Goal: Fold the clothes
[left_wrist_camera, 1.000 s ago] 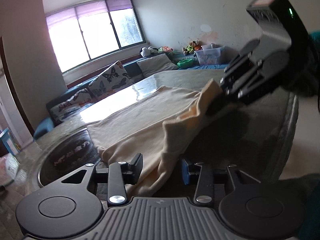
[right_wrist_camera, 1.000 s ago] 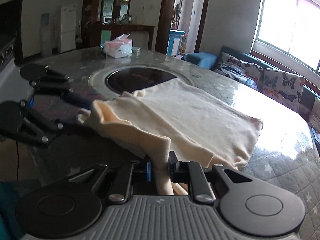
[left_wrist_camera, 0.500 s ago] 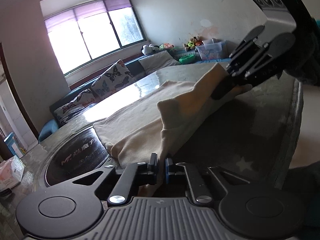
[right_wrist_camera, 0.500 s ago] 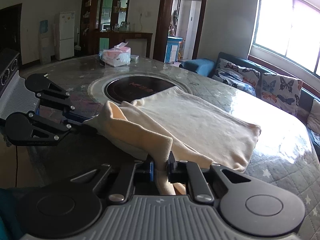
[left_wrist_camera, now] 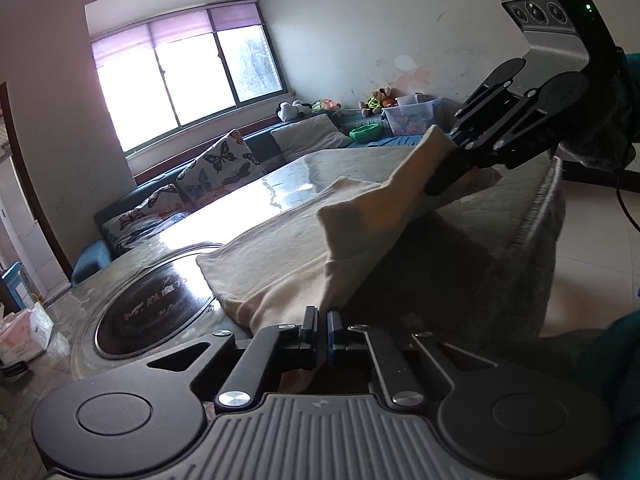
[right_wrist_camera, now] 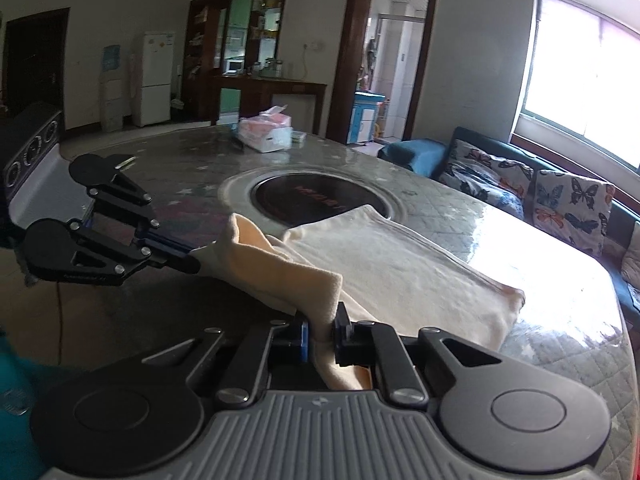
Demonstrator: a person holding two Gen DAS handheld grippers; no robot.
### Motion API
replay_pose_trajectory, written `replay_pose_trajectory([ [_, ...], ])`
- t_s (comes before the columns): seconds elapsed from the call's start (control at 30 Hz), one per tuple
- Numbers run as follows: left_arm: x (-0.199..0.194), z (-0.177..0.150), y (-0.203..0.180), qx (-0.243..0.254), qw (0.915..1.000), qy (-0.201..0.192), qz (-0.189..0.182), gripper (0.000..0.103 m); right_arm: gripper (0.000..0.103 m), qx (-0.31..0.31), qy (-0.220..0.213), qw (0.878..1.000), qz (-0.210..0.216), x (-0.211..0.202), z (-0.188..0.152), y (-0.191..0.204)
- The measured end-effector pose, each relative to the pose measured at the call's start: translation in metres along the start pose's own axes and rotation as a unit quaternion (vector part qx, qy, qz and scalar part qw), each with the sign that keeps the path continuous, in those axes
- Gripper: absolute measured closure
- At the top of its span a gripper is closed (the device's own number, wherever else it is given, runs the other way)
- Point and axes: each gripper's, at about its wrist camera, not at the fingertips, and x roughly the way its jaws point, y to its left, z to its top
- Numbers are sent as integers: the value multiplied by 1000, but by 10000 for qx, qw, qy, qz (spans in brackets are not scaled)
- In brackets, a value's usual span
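A cream cloth garment (left_wrist_camera: 280, 256) lies on the round table, its near edge lifted off the top. My left gripper (left_wrist_camera: 322, 322) is shut on one near corner of the garment. My right gripper (right_wrist_camera: 321, 326) is shut on the other near corner; the garment (right_wrist_camera: 400, 268) spreads out beyond it. Each gripper shows in the other's view: the right one (left_wrist_camera: 436, 184) at the upper right, the left one (right_wrist_camera: 192, 264) at the left. The lifted edge hangs between them in a raised fold.
A dark round hotplate (right_wrist_camera: 316, 200) is set in the table centre, just past the garment. A tissue pack (right_wrist_camera: 266, 134) lies on the far side. The table edge (left_wrist_camera: 540, 216) drops off to the right. A sofa with butterfly cushions (left_wrist_camera: 212, 172) stands under the window.
My left gripper has shut on the garment's corner; it was open a second ago. Both grippers have lifted the near edge higher off the table.
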Motion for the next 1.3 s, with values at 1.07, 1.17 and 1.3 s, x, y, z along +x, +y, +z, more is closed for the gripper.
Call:
replay_pose_trajectory([
  [1.07, -17, -16, -30, 532, 9984, -128, 112, 90, 93, -117, -36, 9999, 67, -31, 7, 24],
  [1.17, -21, -11, -22, 443, 9989, -170, 48, 92, 93, -82, -23, 9999, 76, -31, 7, 23],
  [1.3, -20, 2, -9, 350, 9992, -214, -19, 92, 93, -12, -16, 10000, 76, -29, 11, 15],
])
